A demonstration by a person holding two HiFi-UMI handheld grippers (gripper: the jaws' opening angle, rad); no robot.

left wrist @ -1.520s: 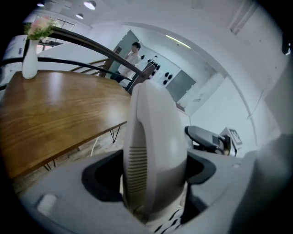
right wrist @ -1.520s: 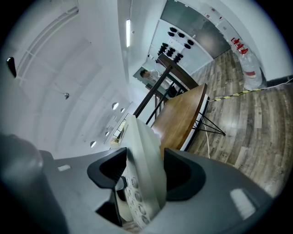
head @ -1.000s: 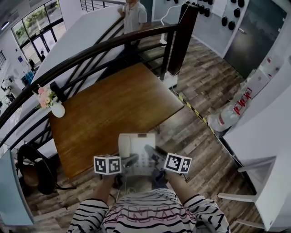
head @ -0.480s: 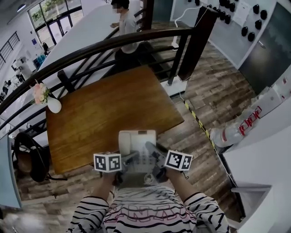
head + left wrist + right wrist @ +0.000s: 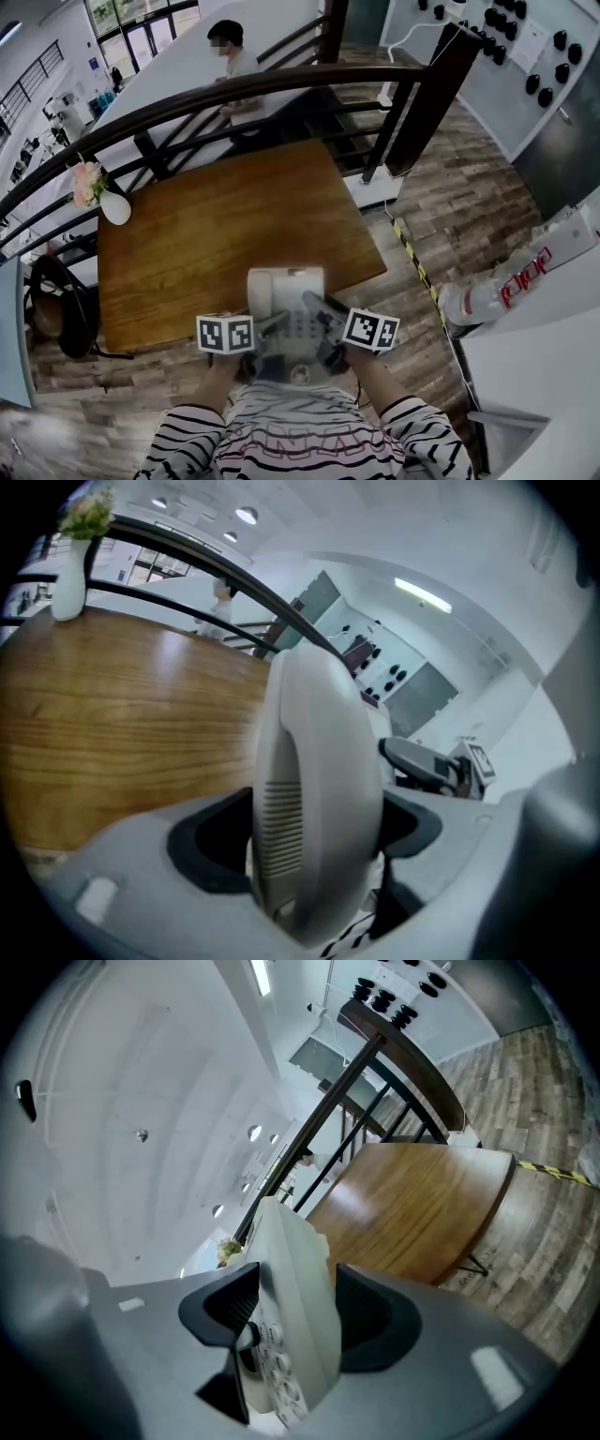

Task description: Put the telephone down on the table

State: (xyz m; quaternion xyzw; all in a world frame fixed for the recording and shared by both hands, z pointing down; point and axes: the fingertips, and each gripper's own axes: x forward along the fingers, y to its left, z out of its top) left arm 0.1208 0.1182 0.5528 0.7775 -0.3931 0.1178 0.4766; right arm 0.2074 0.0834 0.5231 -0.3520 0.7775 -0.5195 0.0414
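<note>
A cream desk telephone (image 5: 286, 300) hangs in the air just off the near edge of the wooden table (image 5: 216, 234), carried by both grippers. My left gripper (image 5: 269, 328) is shut on its left side, where the handset (image 5: 314, 789) fills the gap between the jaws. My right gripper (image 5: 316, 317) is shut on the right side of the telephone (image 5: 295, 1316), with the keypad showing between the jaws. The telephone's front end overlaps the table edge in the head view.
A white vase with pink flowers (image 5: 111, 202) stands at the table's far left corner. A dark curved railing (image 5: 234, 94) runs behind the table. A person (image 5: 230, 56) is on the stairs beyond. A black bag (image 5: 61, 305) hangs left of the table.
The view has shifted forward so the table sits closer and more centred. The telephone stays held between both grippers at about the same place in view.
</note>
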